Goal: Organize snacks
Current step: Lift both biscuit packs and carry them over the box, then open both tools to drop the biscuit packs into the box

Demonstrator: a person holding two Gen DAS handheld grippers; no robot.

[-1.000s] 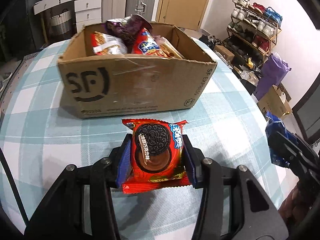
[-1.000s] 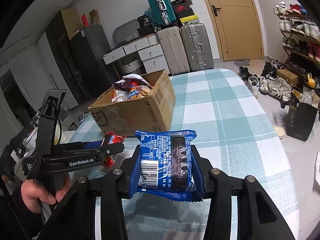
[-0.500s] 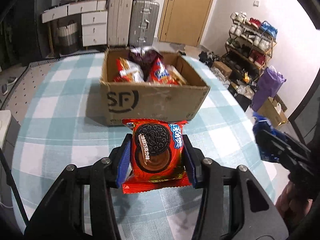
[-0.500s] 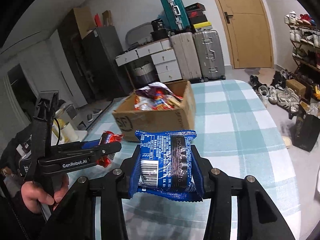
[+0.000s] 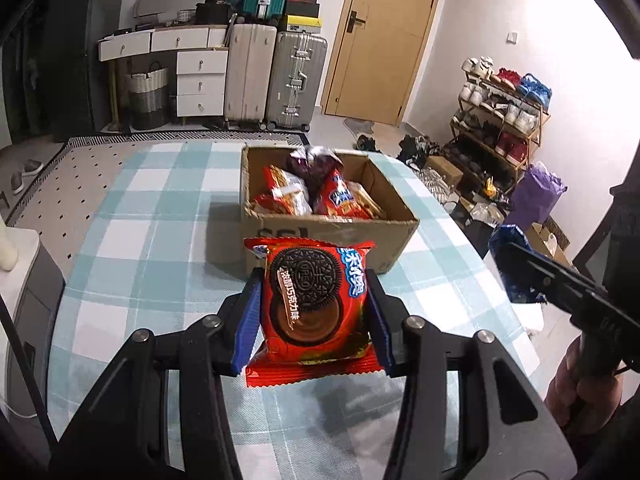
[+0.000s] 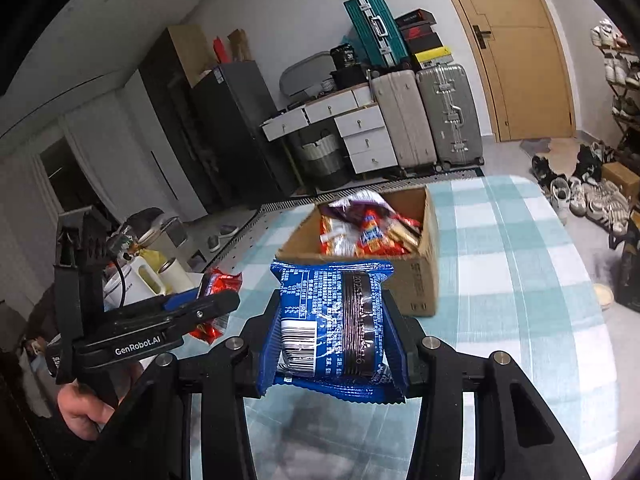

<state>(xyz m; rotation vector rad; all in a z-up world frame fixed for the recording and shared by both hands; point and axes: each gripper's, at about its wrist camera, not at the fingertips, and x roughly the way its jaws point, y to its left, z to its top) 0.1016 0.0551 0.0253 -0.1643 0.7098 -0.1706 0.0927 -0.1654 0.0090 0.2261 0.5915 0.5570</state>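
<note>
A red Oreo packet point(image 5: 316, 304) hangs above the checked tablecloth, clamped between the blue pads of my left gripper point(image 5: 314, 312). My right gripper point(image 6: 334, 328) is shut on a blue Oreo packet point(image 6: 332, 320), its barcode side up. Beyond both stands an open cardboard box point(image 5: 328, 236) holding several snack bags point(image 5: 312, 192); the box point(image 6: 416, 280) is also in the right wrist view. The right gripper with its blue packet point(image 5: 508, 264) shows at the right edge of the left wrist view. The left gripper point(image 6: 208, 300) with its red packet point(image 6: 218, 284) shows at the left of the right wrist view.
The table point(image 5: 152, 216) wears a teal and white checked cloth. Suitcases point(image 5: 276, 76) and white drawers point(image 5: 200, 80) stand behind, by a wooden door point(image 5: 384, 36). A shoe rack point(image 5: 504, 116) lines the right wall. A person's hand point(image 6: 86, 408) grips the left tool.
Both grippers have risen and pulled back from the box with their packets still held. The box looks smaller and farther, and more of its contents shows.
</note>
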